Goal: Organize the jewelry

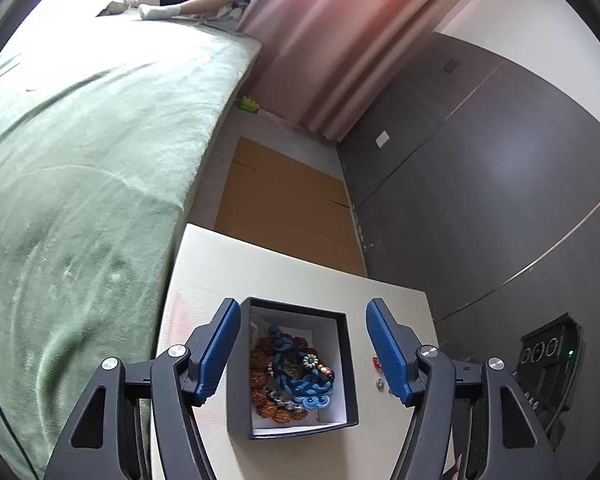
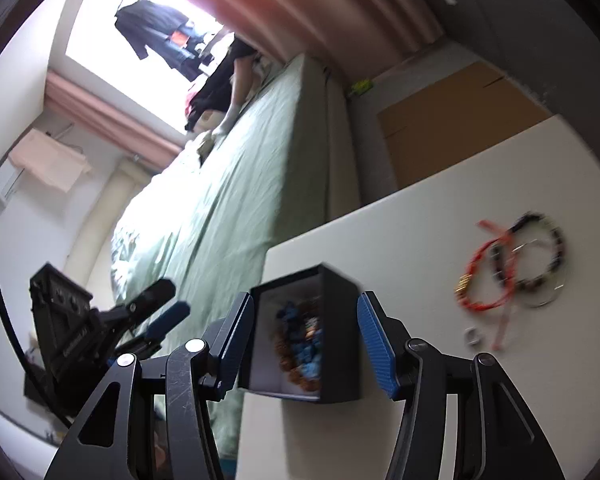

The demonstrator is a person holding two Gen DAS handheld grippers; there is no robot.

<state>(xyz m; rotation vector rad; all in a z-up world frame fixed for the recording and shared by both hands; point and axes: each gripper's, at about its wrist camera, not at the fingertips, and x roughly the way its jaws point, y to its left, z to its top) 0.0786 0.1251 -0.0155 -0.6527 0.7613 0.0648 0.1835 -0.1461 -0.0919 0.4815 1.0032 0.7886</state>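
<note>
A black jewelry box (image 1: 352, 364) with a white lining stands open on the white table (image 1: 284, 272). It holds a blue knotted cord piece (image 1: 296, 372) and brown bead strands (image 1: 260, 376). My left gripper (image 1: 300, 348) is open, empty, its fingers either side of the box. My right gripper (image 2: 306, 344) is open and empty around the same box (image 2: 340, 332) from the side. A red cord bracelet (image 2: 488, 272), a dark beaded bracelet (image 2: 548, 248) and a small ring (image 2: 474, 336) lie on the table to the right.
A green-covered bed (image 1: 80, 160) borders the table on the left. Flat cardboard (image 1: 288, 200) lies on the floor beyond. A dark wall panel (image 1: 480, 180) stands right. Small beads (image 1: 378, 372) lie right of the box. The left gripper's body (image 2: 84, 328) shows in the right wrist view.
</note>
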